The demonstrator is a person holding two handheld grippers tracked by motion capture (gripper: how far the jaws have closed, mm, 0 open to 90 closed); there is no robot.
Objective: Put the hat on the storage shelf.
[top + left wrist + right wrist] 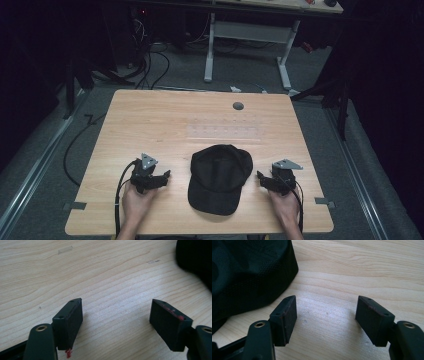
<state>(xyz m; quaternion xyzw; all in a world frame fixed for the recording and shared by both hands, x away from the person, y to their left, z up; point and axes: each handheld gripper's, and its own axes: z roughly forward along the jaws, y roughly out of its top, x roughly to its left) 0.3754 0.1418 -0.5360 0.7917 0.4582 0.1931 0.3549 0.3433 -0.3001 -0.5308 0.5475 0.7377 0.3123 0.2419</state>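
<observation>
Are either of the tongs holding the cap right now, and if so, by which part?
Nothing is held. The left tongs and right tongs both stand open over bare table, either side of the black cap.

We see a black cap (220, 177) with a fine mesh weave on a pale wood-grain table (150, 120). The 2 grippers, left gripper (116, 315) and right gripper (325, 312), are black; red flecks, perhaps paint, mark the left one's jaws.
</observation>
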